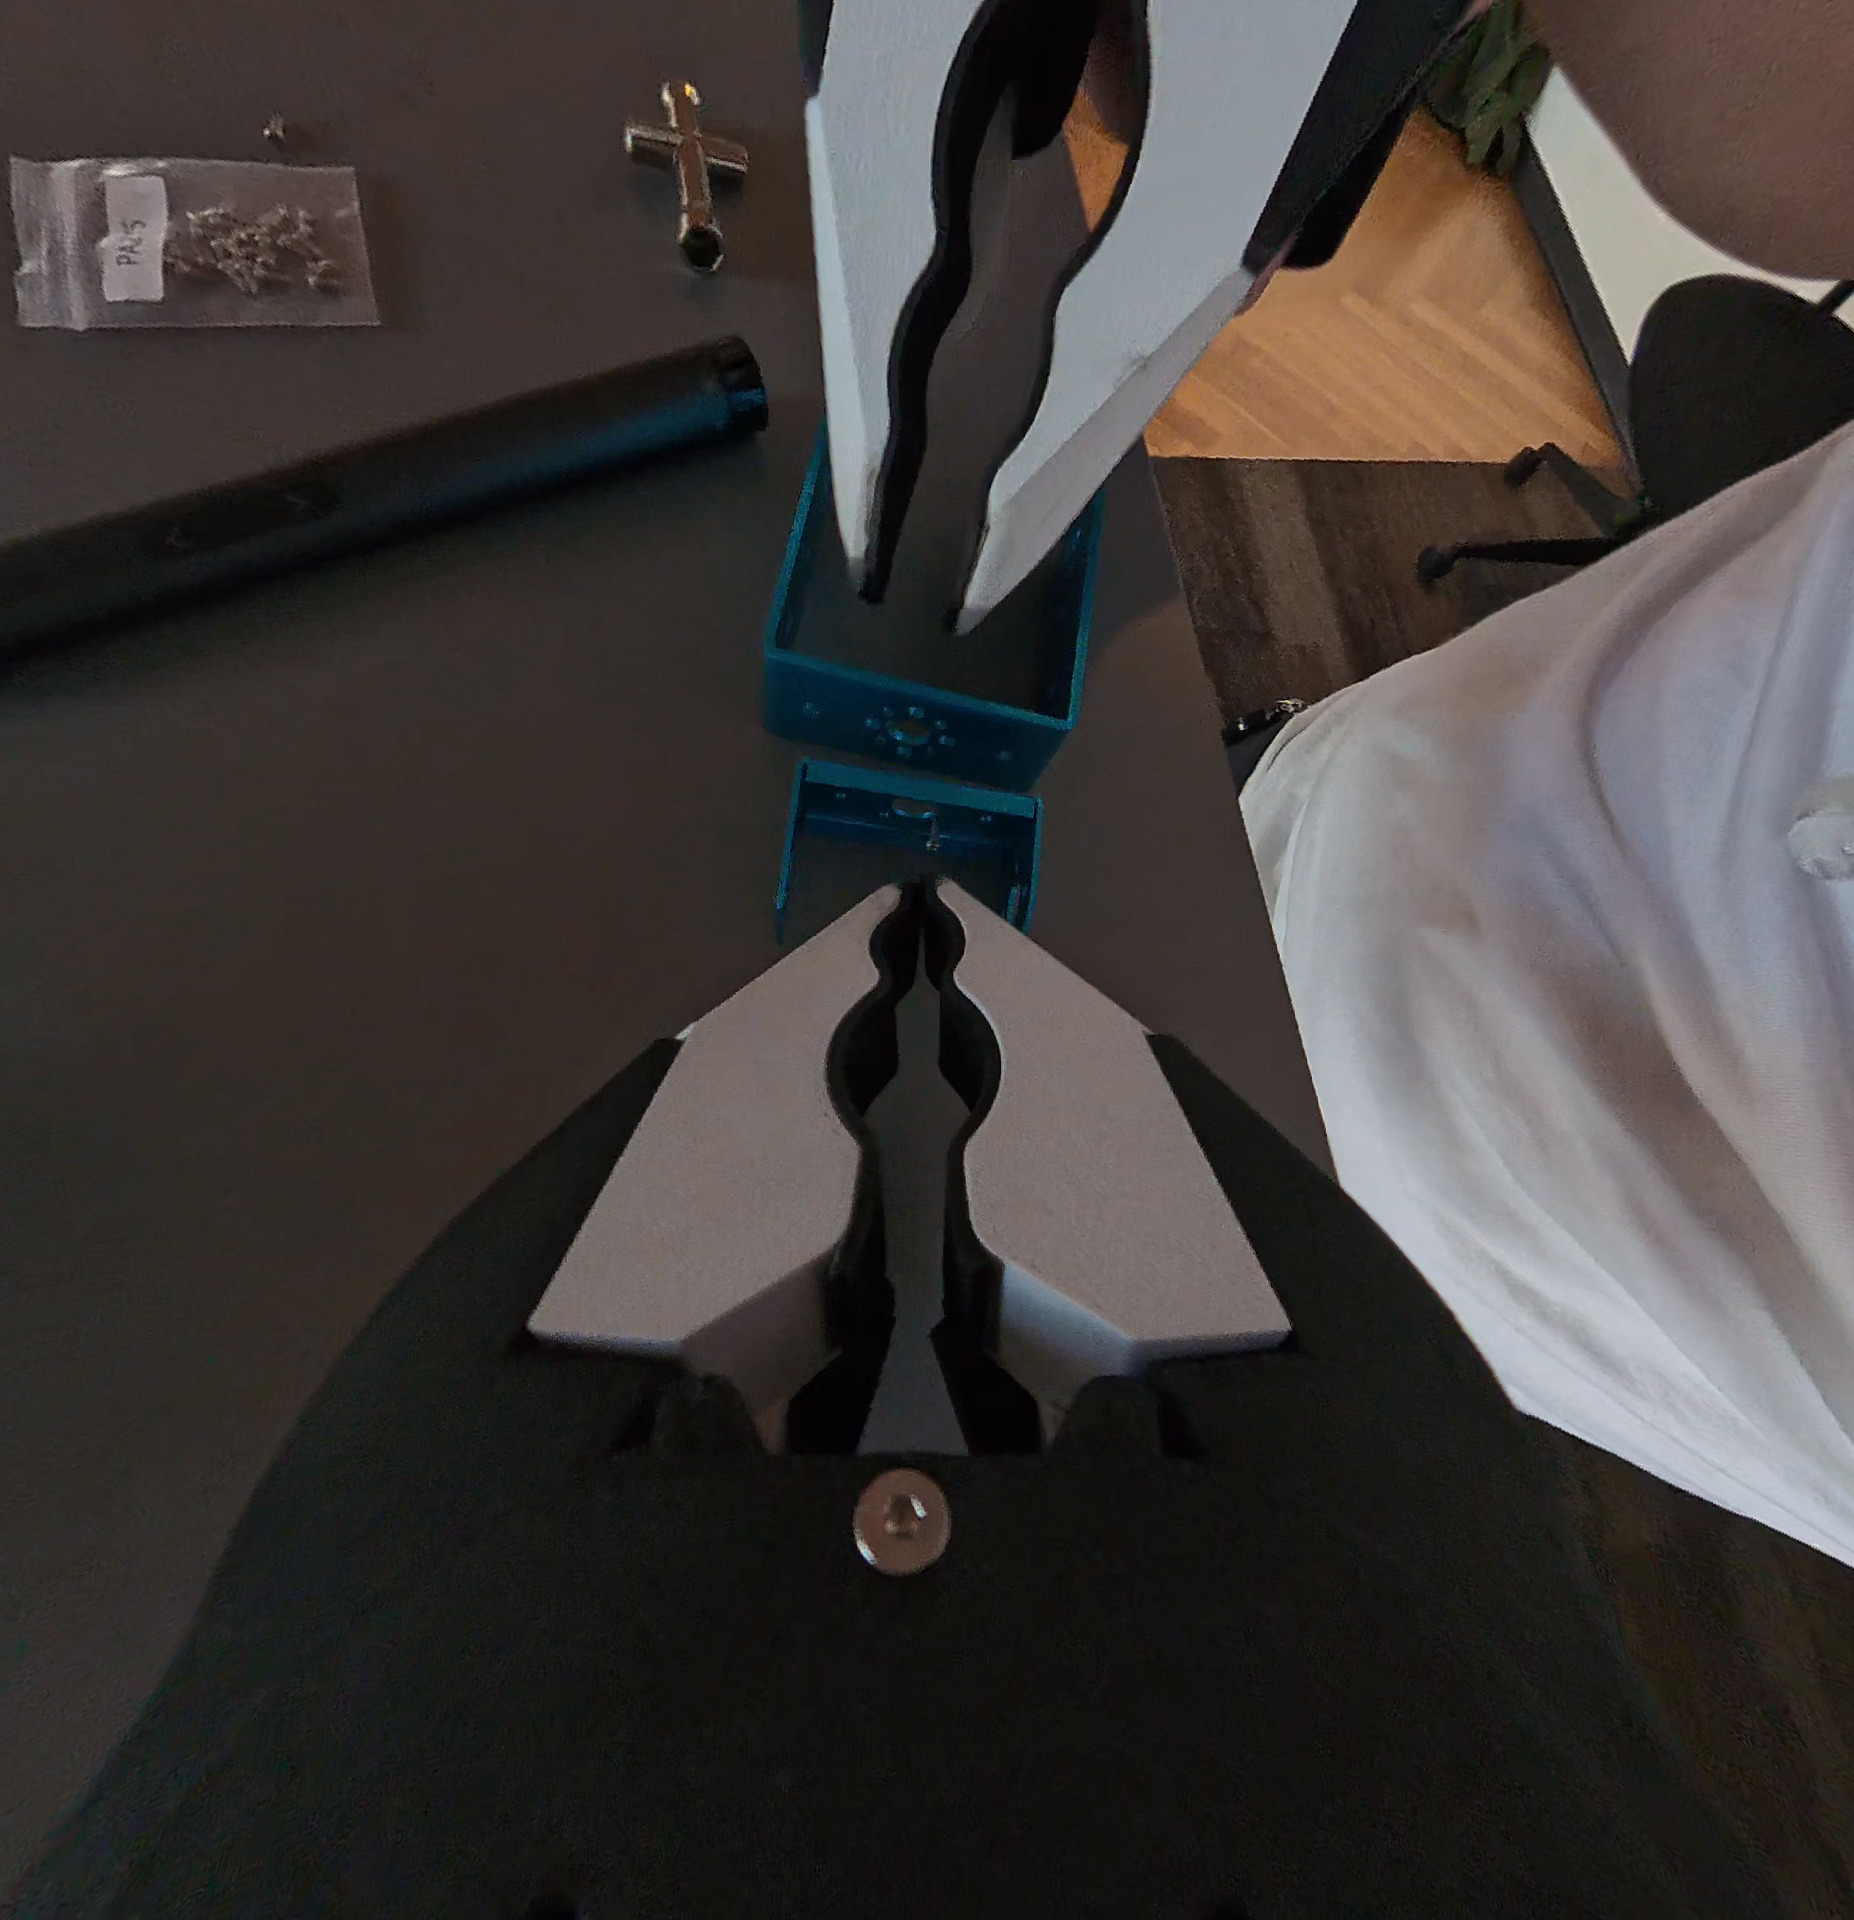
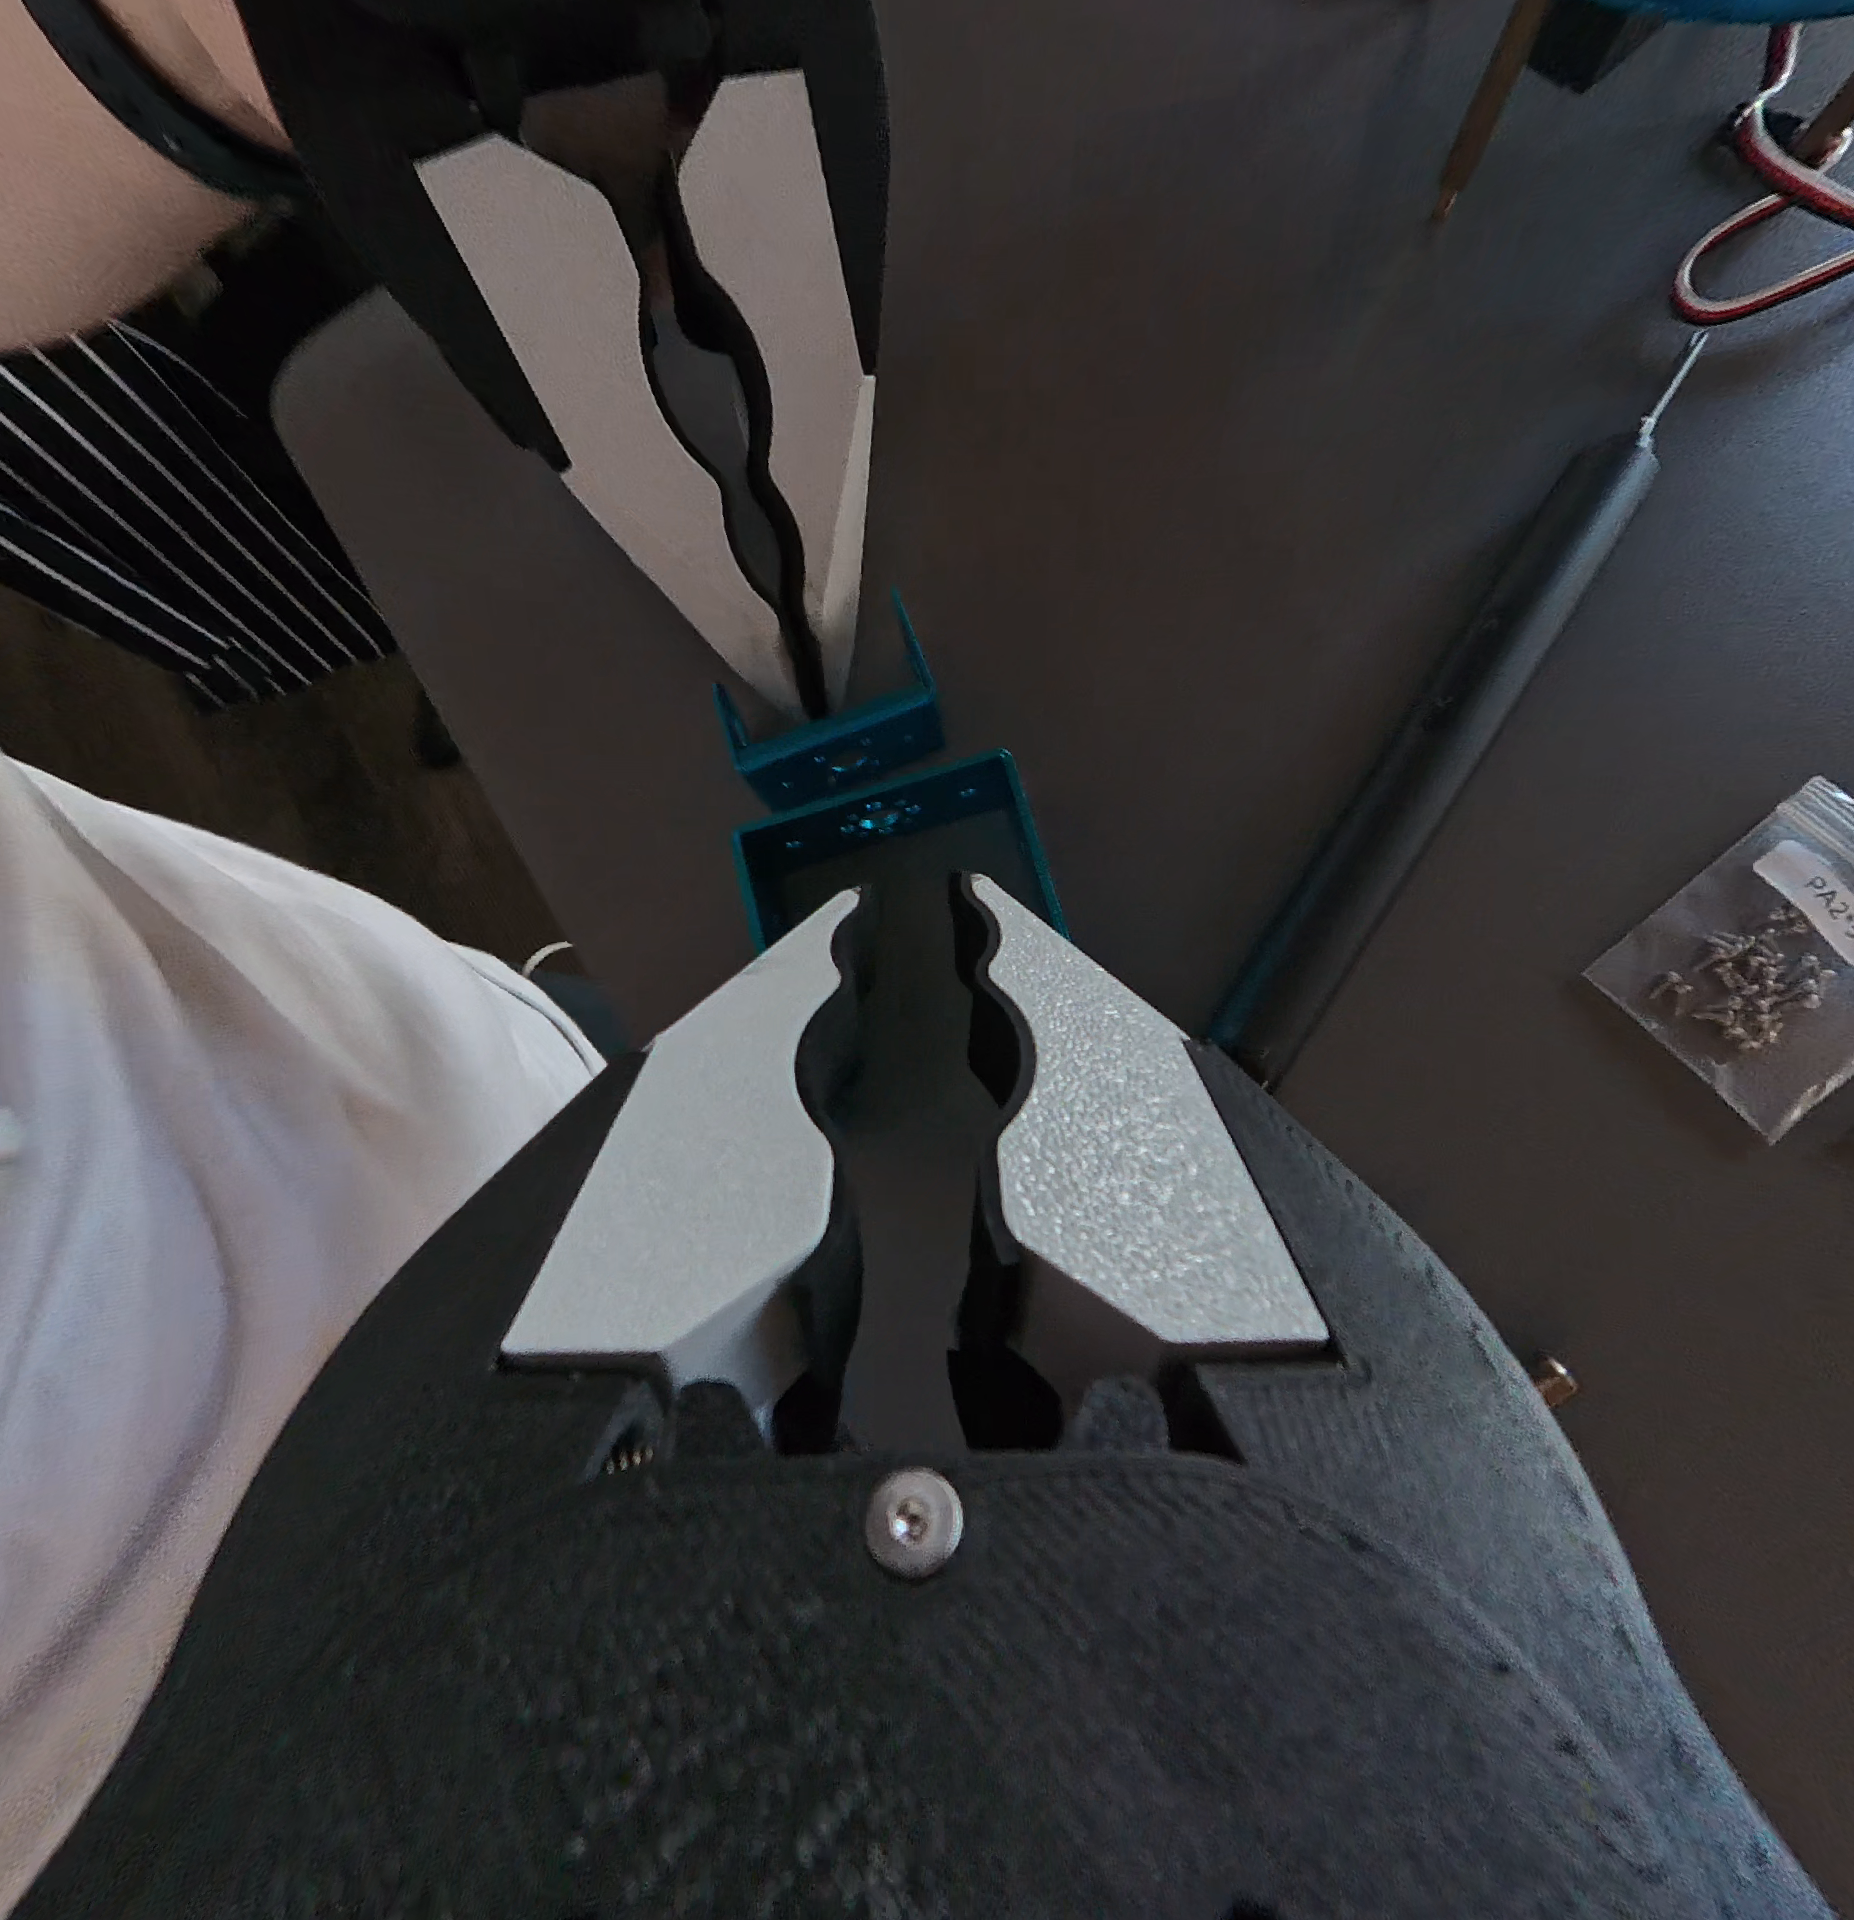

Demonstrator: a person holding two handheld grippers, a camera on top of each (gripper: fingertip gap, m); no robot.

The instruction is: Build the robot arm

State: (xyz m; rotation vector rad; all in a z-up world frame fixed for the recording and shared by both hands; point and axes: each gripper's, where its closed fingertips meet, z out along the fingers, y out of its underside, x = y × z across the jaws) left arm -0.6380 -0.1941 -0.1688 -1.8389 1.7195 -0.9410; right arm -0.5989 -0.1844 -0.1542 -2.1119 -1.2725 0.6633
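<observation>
Two blue metal U-brackets lie back to back on the dark table (image 1: 383, 935). My left gripper (image 1: 920, 889) is shut, its tips inside the small bracket (image 1: 840, 821). A tiny silver screw (image 1: 934, 833) sits at that bracket's wall just beyond the tips; I cannot tell if it is held. My right gripper (image 2: 912, 883) is a little open and empty, its tips down inside the larger bracket (image 2: 881, 821) and clear of its walls. The right gripper (image 1: 912, 613) and larger bracket (image 1: 907, 727) show opposite in the left wrist view. The left gripper (image 2: 814, 698) and small bracket (image 2: 850, 764) show opposite in the right wrist view.
A black tube (image 1: 362, 488), a metal cross wrench (image 1: 689, 166) and a clear bag of screws (image 1: 190, 244) lie beyond the brackets. A slim tool (image 2: 1505, 707), servo wires (image 2: 1785, 208) and loose screws (image 2: 1557, 1382) are nearby. A person in a white shirt (image 1: 1577, 987) stands at the table edge. One gripper's finger ends stand about 5 cm off the other's. My right tips are roughly 12 cm from the metal cross wrench (image 1: 689, 166).
</observation>
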